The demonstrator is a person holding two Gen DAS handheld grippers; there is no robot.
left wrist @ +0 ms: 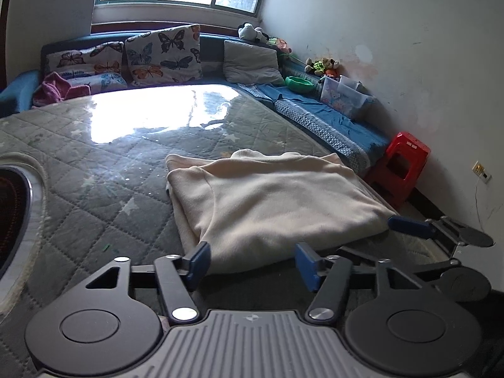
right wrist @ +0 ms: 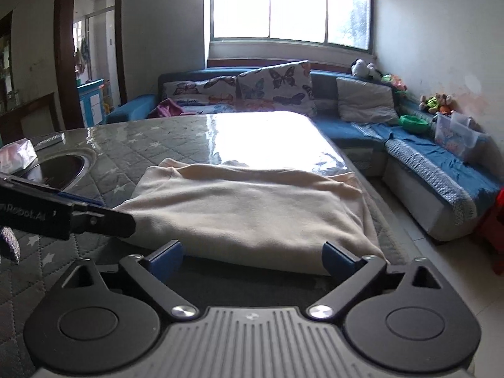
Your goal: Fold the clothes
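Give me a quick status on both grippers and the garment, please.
Left gripper open, right gripper open, both at the near edge. Cream garment folded flat on the quilted table, released. Nothing in the way.

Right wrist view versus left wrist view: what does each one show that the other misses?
Only the right wrist view shows the doorway and the tissue pack. Only the left wrist view shows the wall socket and the whole red stool. Both show the folded cream garment on the quilted table, the butterfly cushions, and both grippers open, left gripper and right gripper.
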